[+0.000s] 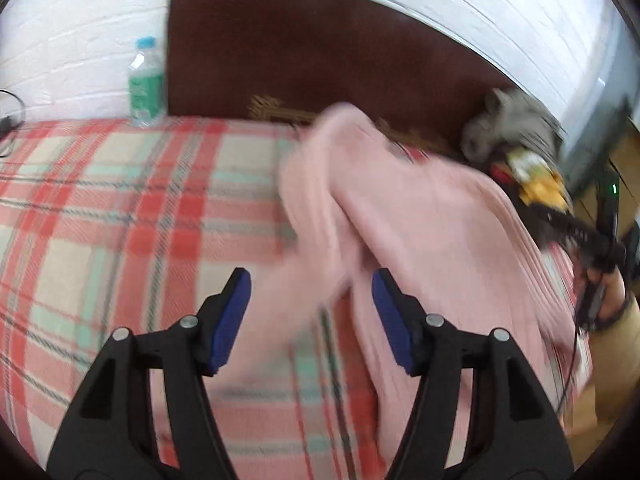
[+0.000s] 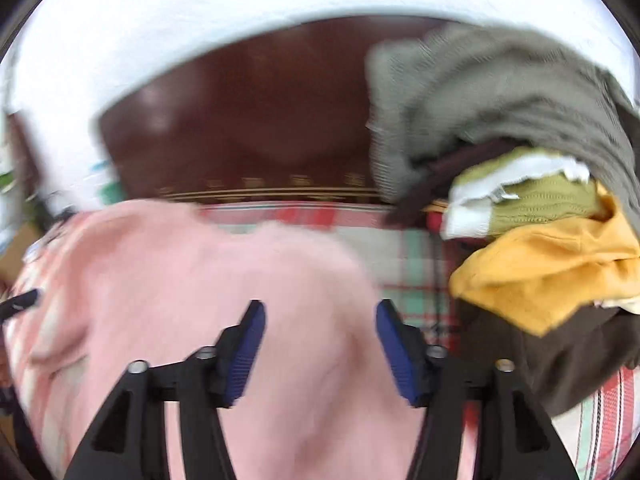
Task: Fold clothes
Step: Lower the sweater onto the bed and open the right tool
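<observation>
A plastic water bottle with a green label stands at the far left edge of a bed, against a white brick wall. The bed is covered by a red, cream and mint plaid blanket, with a dark brown headboard behind it. At centre, the left gripper hangs just above the blanket with its blue-padded jaws spread wide and nothing between them; a fold of the pink knit sweater lies blurred in the gap beyond the pads. The sweater sprawls crumpled across the blanket toward the right. Further right in the left wrist view, the other tool shows as a dark, blurred shape held by a hand at the frame edge.

From the right wrist camera, the pink sweater fills the left and centre of the bed. The right gripper hovers over it, jaws likewise wide apart and empty. To the right sits a heap of unfolded clothes: a grey-green knit on top, then white, olive, mustard yellow and dark brown pieces.
</observation>
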`<state>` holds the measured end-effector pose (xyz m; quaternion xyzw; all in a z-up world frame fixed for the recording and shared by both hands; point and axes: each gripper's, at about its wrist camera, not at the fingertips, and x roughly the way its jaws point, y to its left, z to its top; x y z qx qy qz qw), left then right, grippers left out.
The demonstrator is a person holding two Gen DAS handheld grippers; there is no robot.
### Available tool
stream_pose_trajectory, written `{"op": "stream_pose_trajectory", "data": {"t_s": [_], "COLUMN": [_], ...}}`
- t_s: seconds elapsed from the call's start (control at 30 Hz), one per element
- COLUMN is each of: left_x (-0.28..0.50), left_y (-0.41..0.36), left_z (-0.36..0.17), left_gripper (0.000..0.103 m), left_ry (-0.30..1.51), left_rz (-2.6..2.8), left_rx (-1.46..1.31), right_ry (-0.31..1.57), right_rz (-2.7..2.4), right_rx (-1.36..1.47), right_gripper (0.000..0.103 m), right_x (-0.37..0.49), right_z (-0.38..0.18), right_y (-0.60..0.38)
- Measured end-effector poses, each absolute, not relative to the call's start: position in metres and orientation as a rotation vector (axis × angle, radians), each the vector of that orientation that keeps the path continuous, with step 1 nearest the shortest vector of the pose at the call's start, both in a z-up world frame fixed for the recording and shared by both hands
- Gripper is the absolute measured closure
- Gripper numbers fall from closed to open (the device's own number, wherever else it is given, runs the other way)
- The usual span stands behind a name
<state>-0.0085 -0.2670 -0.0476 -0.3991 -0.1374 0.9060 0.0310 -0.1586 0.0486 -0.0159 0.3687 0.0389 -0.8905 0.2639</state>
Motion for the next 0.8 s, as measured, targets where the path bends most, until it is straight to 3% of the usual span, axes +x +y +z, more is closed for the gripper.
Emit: {"op": "stream_pose_trajectory", "data": {"t_s": [0.17, 0.43, 0.5, 0.53, 0.63, 0.8], "left_x": [0.013, -0.003, -0.006, -0.007, -0.009, 0.025], "left_y": [-0.237, -0.218, -0.214, -0.212, -0.208, -0.239], "left_z": [-0.096, -0.121, -0.121, -0.121, -0.118, -0.078], "left_gripper": [0.033, 0.034, 0.070, 0.096, 0.096, 0.096], "left_ry": [-0.526, -0.664, -0.663, -0.662, -0.674, -0.899], "left_rz": [2.599, 2.491, 2.503, 2.509, 2.530, 2.521], "left_rx": [-1.350, -1.337, -1.358, -1.369, -1.384, -1.172], "right_ry": [0.237, 0.271, 0.249, 0.243, 0.225, 0.196], "right_rz": [-2.159, -2.050, -2.062, -2.059, -2.043, -2.015], "right_rx": [0.876, 0.943, 0.960, 0.959, 0.953, 0.944], "right_gripper": [0.033, 0.033, 0.033, 0.033, 0.032, 0.032], "right_x": [-0.047, 0.051, 0.057, 0.056, 0.055, 0.052], "right_z": [-0.011, -0.041, -0.043, -0.043, -0.042, -0.041], "right_y": [0.019, -0.012, -0.009, -0.010, -0.013, -0.017]}}
